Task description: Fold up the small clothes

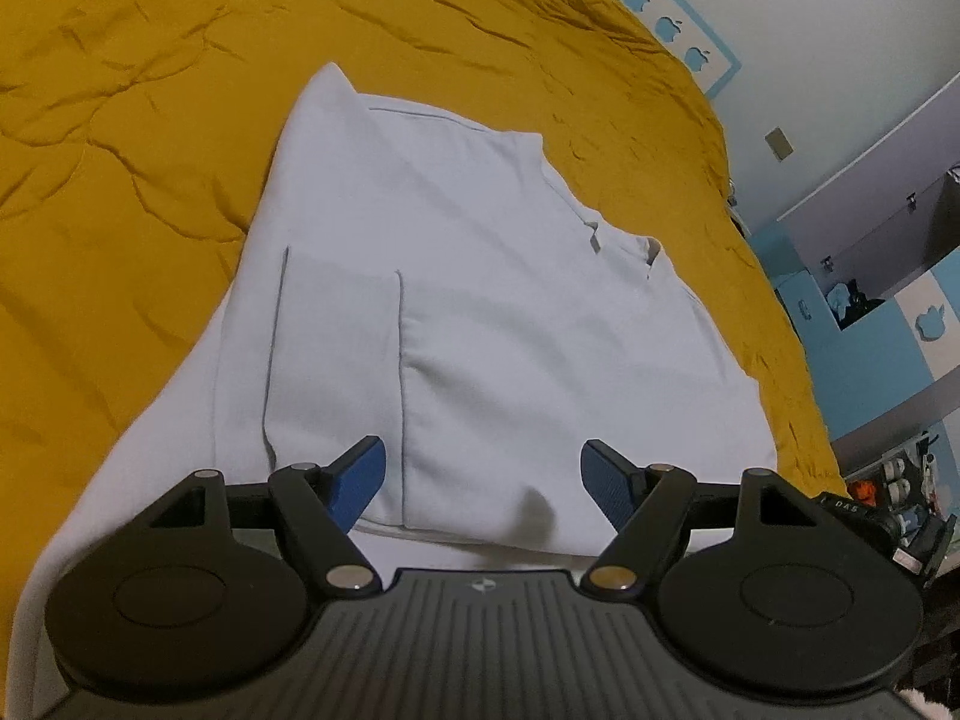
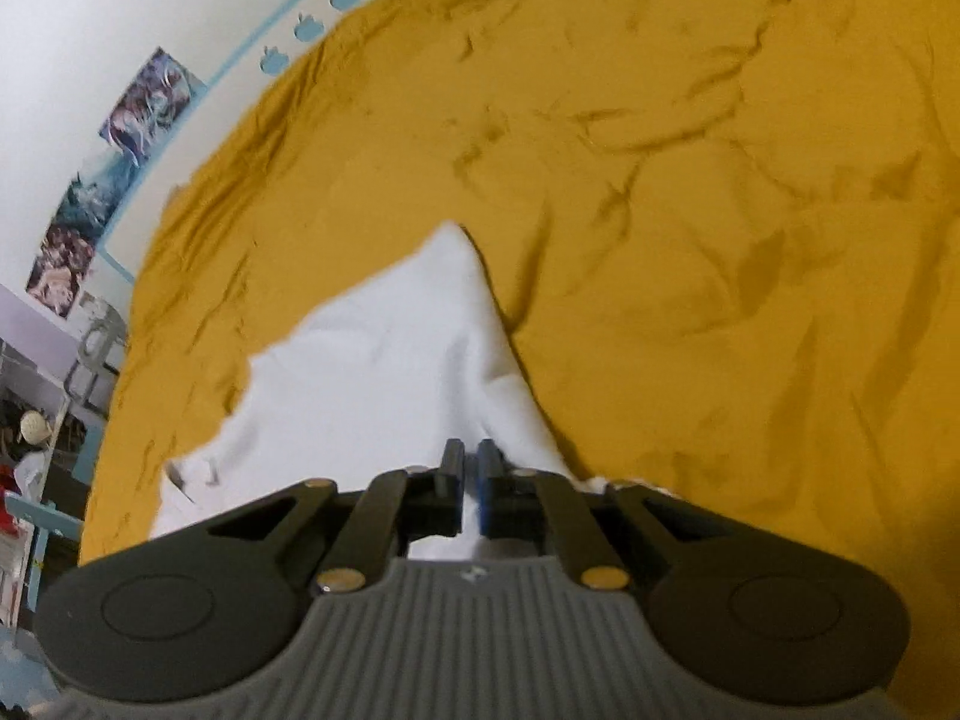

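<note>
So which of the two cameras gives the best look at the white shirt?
The left wrist view: the white shirt lies spread across the yellow bedcover, collar and pocket visible. The right wrist view shows only a blurred, pulled-up part of it, pinched in the shut jaws.

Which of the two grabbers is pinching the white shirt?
The right gripper: closed on the white shirt. The left gripper hangs open above it.

A bedroom in a home. Wrinkled mustard bedspread (image 1: 150,120) covers a wide bed. White wall with a blue apple-motif border (image 1: 666,27), posters (image 2: 144,102) pinned up, cluttered shelves (image 1: 888,276) beyond the bed's edge.
</note>
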